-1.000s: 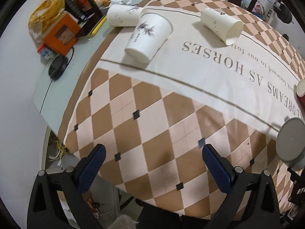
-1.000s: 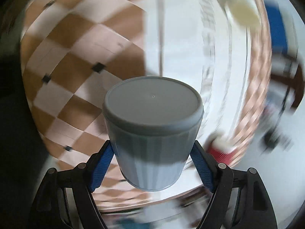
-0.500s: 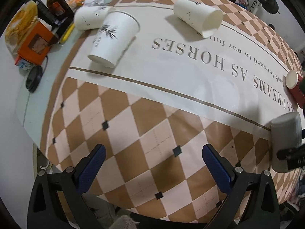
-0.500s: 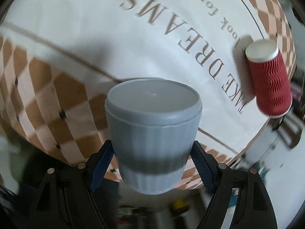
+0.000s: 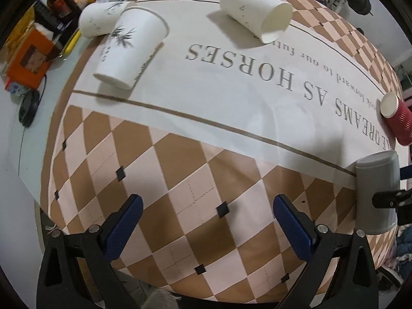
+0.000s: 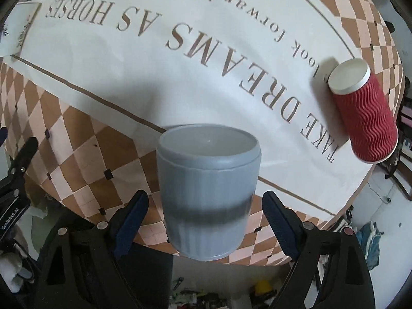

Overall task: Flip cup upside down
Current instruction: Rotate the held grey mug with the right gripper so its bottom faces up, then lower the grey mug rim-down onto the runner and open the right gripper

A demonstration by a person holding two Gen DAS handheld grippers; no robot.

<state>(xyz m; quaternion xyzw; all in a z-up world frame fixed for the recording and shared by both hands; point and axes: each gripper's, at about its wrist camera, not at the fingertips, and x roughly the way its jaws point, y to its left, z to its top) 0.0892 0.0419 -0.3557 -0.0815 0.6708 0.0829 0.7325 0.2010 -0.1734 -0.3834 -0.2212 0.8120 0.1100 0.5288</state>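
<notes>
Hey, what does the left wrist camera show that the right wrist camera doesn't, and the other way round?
Only the left wrist view shows the clutter at the table's far left: an orange box, a dark bottle, plus a white paper cup lying on its side.

Only the right wrist view shows the gap between the right gripper fingers and the grey cup, and the messy floor below the table edge.

Both show the grey cup standing base up, the red ribbed cup and the lettered tablecloth.
</notes>
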